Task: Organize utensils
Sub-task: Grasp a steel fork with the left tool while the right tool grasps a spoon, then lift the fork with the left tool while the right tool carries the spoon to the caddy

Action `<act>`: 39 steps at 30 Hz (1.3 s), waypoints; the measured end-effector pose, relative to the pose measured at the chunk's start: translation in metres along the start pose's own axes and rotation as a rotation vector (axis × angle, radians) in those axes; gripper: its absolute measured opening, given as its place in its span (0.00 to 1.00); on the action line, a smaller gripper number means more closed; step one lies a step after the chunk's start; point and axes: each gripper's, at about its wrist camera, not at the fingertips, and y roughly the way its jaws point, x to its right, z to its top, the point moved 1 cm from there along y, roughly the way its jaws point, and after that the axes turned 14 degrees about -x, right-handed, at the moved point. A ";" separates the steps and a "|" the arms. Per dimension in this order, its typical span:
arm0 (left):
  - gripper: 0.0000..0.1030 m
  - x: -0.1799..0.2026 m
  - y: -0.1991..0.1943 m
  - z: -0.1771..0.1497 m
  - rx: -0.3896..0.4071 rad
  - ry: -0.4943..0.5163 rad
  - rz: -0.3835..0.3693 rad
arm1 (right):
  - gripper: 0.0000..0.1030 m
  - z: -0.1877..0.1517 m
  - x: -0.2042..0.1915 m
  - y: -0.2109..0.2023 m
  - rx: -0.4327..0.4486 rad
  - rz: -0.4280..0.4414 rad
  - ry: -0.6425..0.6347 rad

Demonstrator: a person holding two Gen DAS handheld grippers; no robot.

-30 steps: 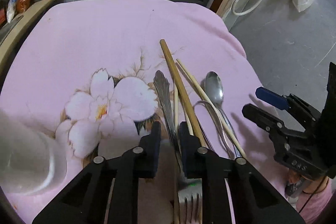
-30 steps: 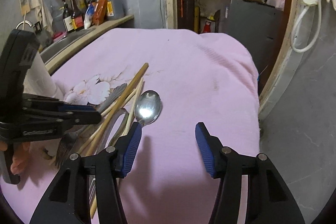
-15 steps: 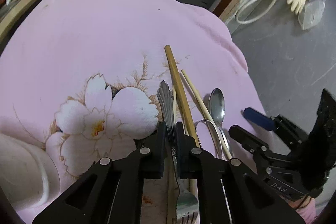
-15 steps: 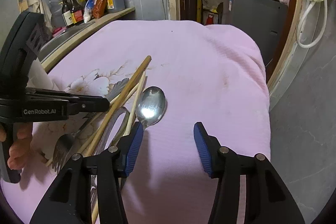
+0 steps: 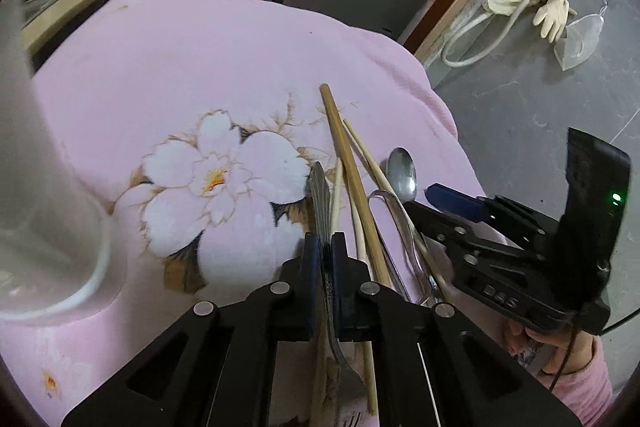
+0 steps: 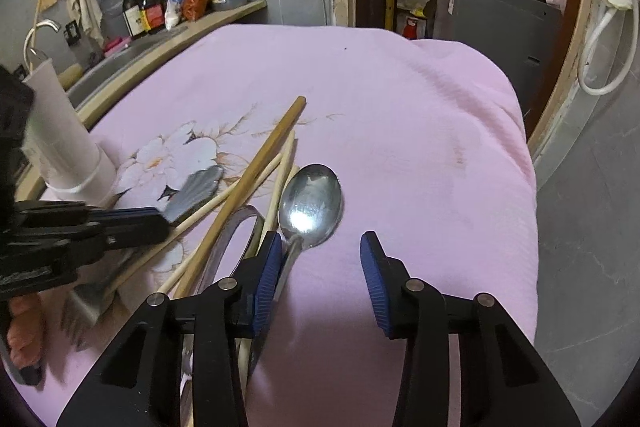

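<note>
The left gripper [image 5: 326, 259] has its jaws pressed together on the handle of the fork [image 5: 322, 203], whose tines lie near the camera and whose fanned handle end points away over the flower print. Just right of it lie pale chopsticks [image 5: 370, 163] and a thicker wooden stick [image 5: 348, 163], crossing a looped metal utensil [image 5: 394, 223]. The right gripper [image 6: 316, 263] is closing, jaws apart, its left pad beside the neck of the spoon [image 6: 312, 203]; bare pink cloth [image 6: 400, 131] lies between the pads. A white cylindrical container [image 6: 64, 143] stands at the far left. Bottles [image 6: 148, 7] line the far counter.
</note>
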 end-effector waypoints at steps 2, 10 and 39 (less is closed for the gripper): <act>0.01 0.002 0.000 -0.001 0.010 -0.013 0.005 | 0.38 0.005 -0.003 0.002 -0.006 -0.005 -0.011; 0.01 0.002 0.000 -0.005 -0.012 -0.007 0.038 | 0.38 0.020 -0.015 0.014 -0.019 -0.049 -0.041; 0.00 0.019 -0.088 -0.062 0.532 0.042 -0.005 | 0.30 -0.056 -0.066 -0.091 0.563 -0.200 -0.143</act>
